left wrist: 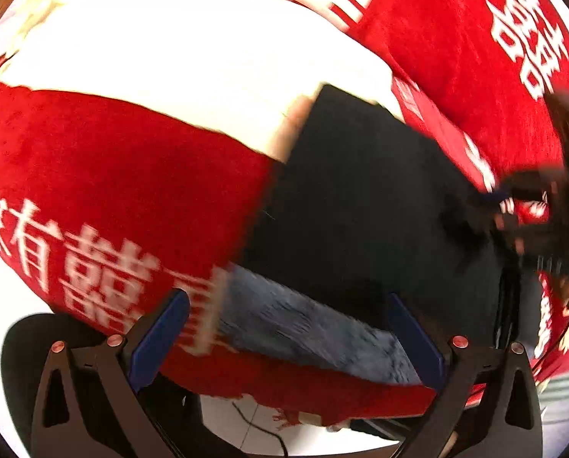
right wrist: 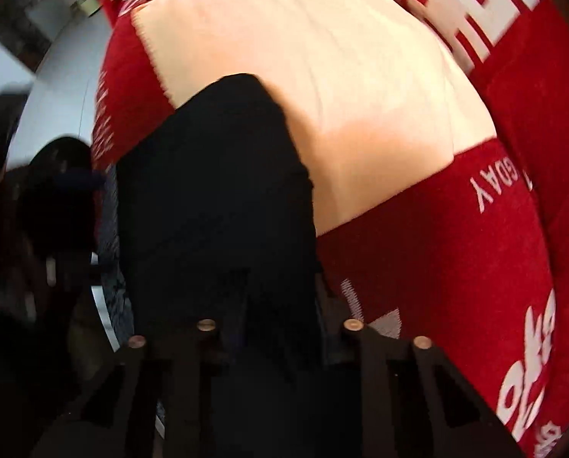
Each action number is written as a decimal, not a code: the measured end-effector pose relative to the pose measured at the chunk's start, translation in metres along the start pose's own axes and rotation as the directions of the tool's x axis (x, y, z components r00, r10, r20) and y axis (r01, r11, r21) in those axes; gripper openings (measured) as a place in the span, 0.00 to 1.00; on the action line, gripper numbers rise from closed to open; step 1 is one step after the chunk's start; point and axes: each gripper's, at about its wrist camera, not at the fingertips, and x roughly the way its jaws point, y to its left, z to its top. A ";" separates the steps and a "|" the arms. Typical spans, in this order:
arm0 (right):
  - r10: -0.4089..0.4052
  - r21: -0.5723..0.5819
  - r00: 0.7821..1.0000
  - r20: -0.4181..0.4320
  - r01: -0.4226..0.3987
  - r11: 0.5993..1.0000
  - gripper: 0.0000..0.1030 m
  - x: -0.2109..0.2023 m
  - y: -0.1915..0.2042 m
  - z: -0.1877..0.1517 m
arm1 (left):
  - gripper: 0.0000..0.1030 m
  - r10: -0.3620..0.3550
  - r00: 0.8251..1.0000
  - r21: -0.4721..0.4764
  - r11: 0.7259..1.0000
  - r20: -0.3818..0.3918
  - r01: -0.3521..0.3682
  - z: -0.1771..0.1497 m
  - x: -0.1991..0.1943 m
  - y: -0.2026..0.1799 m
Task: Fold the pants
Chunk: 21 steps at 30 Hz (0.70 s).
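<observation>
Across the whole surface lies a red cloth w/ white printed characters (left wrist: 139,175), and over its middle sits a big cream-white fabric panel (left wrist: 192,68). On top of both, the dark navy, near-black pants (left wrist: 360,206) lie in a long flat strip: far end on the cream panel, near end at the cloth's near edge. A grey fuzzy inner lining (left wrist: 303,324) shows on the turned-up part by that near edge. Frames are motion-blurred, so fine folds can't be read.

Left gripper (left wrist: 288,339), black frame w/ blue pads, is spread wide; the pants' near end w/ the lining sits between its fingers, pads not pressing on it.

Right gripper (right wrist: 276,328) has fingers drawn close w/ dark pants fabric bunched between them, i.e. pinching the pants along their right side. In the left wrist view it shows as a dark blurred shape at the pants' right edge.
</observation>
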 end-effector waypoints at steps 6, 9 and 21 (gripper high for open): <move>-0.057 -0.035 0.994 0.088 0.060 0.998 0.19 -0.014 0.003 -0.009 | 1.00 -0.091 0.995 0.048 0.995 -0.027 0.092 0.033 -0.003 0.024; -0.081 -0.038 0.982 0.173 0.088 0.995 0.18 -0.028 0.010 -0.019 | 1.00 -0.126 0.990 0.141 0.981 -0.063 0.134 0.044 0.006 0.013; -0.138 -0.092 0.929 0.344 0.180 0.979 0.17 -0.062 0.041 -0.040 | 1.00 -0.339 0.918 0.275 0.880 -0.207 0.387 0.048 0.032 -0.035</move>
